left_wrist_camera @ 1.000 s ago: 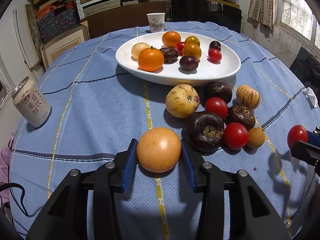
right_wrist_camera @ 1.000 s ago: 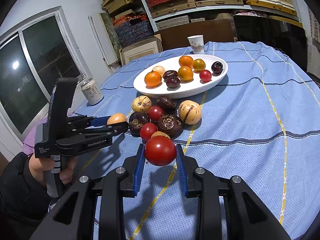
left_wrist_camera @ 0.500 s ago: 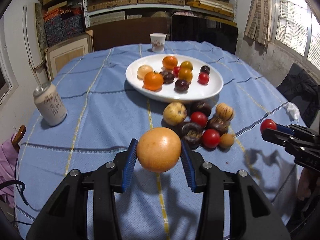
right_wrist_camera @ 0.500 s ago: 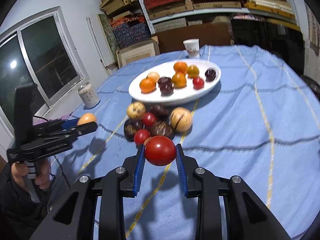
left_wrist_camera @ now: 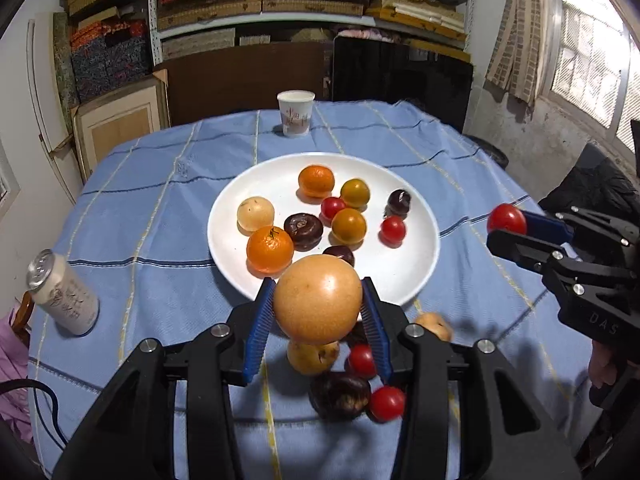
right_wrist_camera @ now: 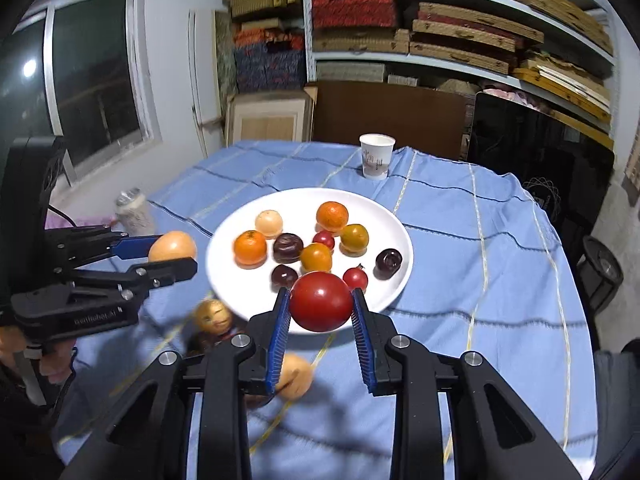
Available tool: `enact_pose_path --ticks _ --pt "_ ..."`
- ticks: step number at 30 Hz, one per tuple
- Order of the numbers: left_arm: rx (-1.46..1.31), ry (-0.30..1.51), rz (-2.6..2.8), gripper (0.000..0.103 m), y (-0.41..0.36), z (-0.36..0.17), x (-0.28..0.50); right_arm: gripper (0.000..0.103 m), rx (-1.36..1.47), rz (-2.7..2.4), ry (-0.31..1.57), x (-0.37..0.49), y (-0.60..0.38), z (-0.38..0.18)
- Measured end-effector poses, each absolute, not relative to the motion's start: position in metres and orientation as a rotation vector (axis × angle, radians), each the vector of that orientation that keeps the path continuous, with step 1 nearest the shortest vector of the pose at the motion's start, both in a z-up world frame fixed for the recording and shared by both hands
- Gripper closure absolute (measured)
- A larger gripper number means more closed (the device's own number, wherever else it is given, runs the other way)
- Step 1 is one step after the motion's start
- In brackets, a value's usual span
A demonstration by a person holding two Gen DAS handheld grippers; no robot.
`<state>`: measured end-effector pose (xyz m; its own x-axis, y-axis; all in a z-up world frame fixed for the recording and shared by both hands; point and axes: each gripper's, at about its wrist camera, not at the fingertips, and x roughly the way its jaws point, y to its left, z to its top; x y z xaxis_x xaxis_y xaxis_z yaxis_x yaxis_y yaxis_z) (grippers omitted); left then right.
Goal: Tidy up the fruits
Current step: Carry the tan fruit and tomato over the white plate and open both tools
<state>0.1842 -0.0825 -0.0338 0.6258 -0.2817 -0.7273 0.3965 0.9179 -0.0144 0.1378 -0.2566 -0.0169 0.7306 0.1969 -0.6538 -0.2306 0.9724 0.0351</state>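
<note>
My left gripper [left_wrist_camera: 318,300] is pinching a big yellow-orange fruit [left_wrist_camera: 318,298] between its blue pads, clear of the table and in front of the near rim of the white plate [left_wrist_camera: 240,248]. My right gripper [right_wrist_camera: 321,302] is clamped on a red tomato [right_wrist_camera: 321,301], which also hangs free, over the near edge of the plate as its own camera sees it. From the left camera, the right gripper shows at the right edge with the tomato at its tip, out beside the plate rather than over it.

The plate sits in the middle of the blue cloth [left_wrist_camera: 160,208] and already carries two tangerines, two yellow-orange round fruits, a pale one, two small red tomatoes and three dark purple ones, all spread loosely with gaps between them. Nearer to me, a small heap of fruit [left_wrist_camera: 344,376] lies on the cloth just short of the plate: a yellowish one, a dark one, two red tomatoes and a tan one off to the right, partly hidden behind my left fingers and blurred.

A paper cup [left_wrist_camera: 296,118] stands upright beyond the plate at the far edge of the table. A drink can [left_wrist_camera: 62,292] stands on the cloth to the left, well apart from the plate.
</note>
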Motion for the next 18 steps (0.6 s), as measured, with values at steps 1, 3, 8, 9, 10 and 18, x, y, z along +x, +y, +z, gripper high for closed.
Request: enact_pose_path --ticks 1,3,8,9,10,18 --pt "0.157 0.821 -0.386 0.061 -0.085 -0.039 0.190 0.072 -0.060 0.234 0.726 0.148 -0.255 -0.022" --pt "0.167 0.847 -0.383 0.061 -0.091 -0.050 0.203 0.072 -0.067 0.235 0.754 0.169 -0.252 -0.033" --pt "0.180 0.881 -0.376 0.061 -0.100 -0.069 0.226 0.072 -0.048 0.240 0.813 0.204 -0.250 -0.059" --pt "0.176 0.889 -0.377 0.061 -0.100 -0.072 0.230 0.072 -0.035 0.248 0.824 0.210 -0.251 -0.064" --pt "0.169 0.897 -0.379 0.061 -0.099 -0.074 0.234 0.070 -0.029 0.255 0.827 0.213 -0.251 -0.066" --pt "0.094 0.836 -0.382 0.034 -0.083 -0.056 0.227 0.047 -0.013 0.228 0.780 0.202 -0.260 -0.056"
